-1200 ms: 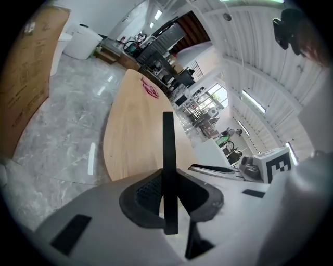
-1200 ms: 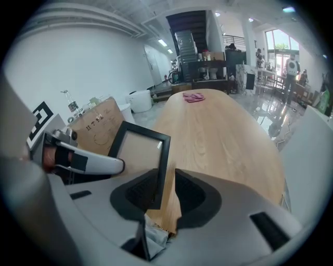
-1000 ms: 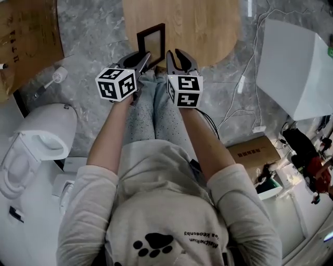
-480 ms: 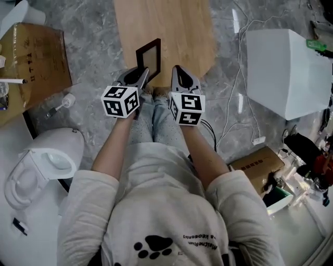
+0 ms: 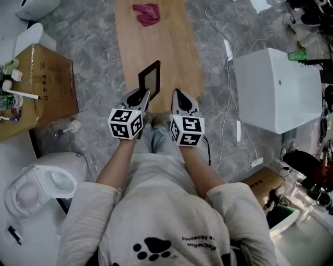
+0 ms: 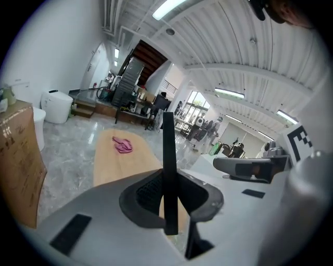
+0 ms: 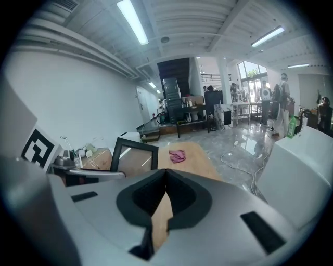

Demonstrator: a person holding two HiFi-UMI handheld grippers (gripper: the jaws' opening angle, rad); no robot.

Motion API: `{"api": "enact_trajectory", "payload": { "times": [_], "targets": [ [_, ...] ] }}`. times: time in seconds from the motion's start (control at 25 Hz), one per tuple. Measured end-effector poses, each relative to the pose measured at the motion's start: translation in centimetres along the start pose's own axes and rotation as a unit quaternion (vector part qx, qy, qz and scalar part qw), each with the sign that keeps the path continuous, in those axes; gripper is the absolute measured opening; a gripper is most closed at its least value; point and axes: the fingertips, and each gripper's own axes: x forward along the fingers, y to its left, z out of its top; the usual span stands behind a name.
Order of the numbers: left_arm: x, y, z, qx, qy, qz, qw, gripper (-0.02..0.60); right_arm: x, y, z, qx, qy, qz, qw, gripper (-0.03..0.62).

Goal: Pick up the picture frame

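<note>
The picture frame (image 5: 150, 78) is black with a brownish pane and hangs in the air above the near end of the wooden table (image 5: 156, 41). My left gripper (image 5: 142, 96) is shut on its lower edge. In the left gripper view the frame (image 6: 167, 150) stands edge-on, upright, pinched between the dark pads of that gripper (image 6: 170, 203). My right gripper (image 5: 179, 96) is beside it, shut and empty. From the right gripper view the frame (image 7: 134, 156) shows to the left, apart from the closed right gripper (image 7: 165, 175).
A pink cloth (image 5: 147, 14) lies at the table's far end. A white box (image 5: 278, 88) with cables stands to the right. At the left are a cardboard box (image 5: 39, 78) and a toilet (image 5: 47, 176). The floor is grey marble.
Both grippers have risen, the left carrying the frame up off the table. The right gripper's jaws, open a second ago, have closed on nothing. More of the table and the pink cloth came into view.
</note>
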Motion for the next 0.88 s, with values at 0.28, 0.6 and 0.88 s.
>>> {"api": "enact_trajectory", "payload": {
  "times": [0.28, 0.6, 0.88],
  "targets": [
    [-2.8, -2.8, 5.6, 0.039, -0.064, -0.002, 0.9972, 0.067, -3.0, 0.9, 5.1, -0.014, -0.058, 0.011, 0.998, 0.009],
    [-6.2, -6.1, 12.5, 0.126, -0.142, 0.006, 0.9817, 0.067, -6.9, 2.5, 11.0, -0.047, -0.138, 0.023, 0.989, 0.009],
    [-8.7, -9.4, 14.9, 0.167, -0.188, 0.004, 0.9680, 0.067, -10.6, 3.0, 14.4, -0.070, -0.196, 0.018, 0.978, 0.008]
  ]
}}
